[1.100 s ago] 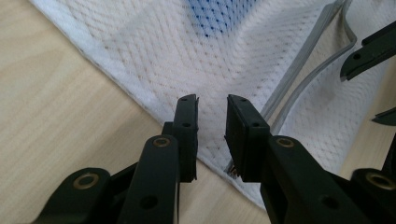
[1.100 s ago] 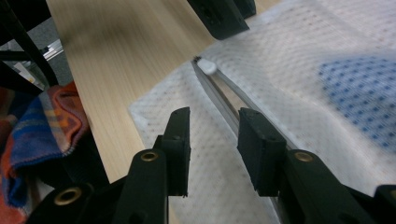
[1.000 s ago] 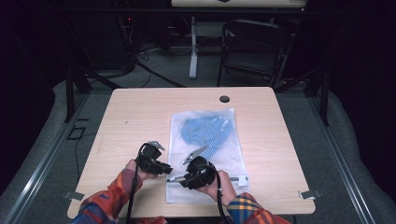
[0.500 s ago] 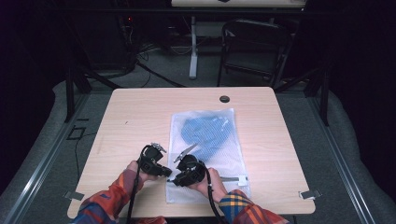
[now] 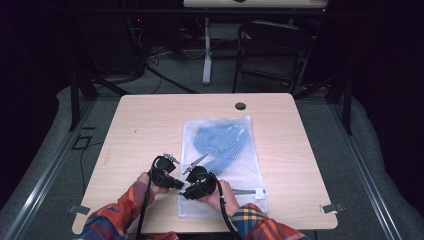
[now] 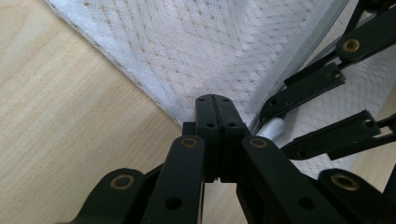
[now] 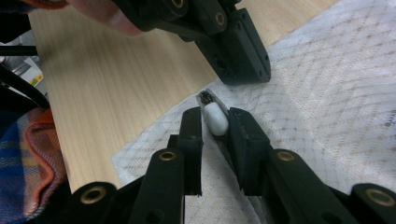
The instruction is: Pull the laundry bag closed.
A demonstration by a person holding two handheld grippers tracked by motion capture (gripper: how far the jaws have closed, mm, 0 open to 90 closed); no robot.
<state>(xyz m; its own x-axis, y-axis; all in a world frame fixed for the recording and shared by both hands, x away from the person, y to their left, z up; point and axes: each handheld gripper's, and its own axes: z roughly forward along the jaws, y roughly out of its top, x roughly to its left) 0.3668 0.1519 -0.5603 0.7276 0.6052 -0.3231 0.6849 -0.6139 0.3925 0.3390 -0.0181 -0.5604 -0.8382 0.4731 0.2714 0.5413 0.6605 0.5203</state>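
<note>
White mesh laundry bag [image 5: 222,165] lies flat on table [image 5: 140,130], blue garment inside, long axis running away from person. Left gripper [image 6: 215,108] clamped on bag's near corner; right gripper [image 7: 215,122], jaws just closing, around white zipper pull [image 7: 216,119].

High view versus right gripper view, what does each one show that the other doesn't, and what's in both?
High view: blue cloth inside the bag, a chair beyond the table. Right gripper view: a white pull between the jaws of the right tool, which have just been closing on it. Both: bag, table, right tool and left tool.
</note>
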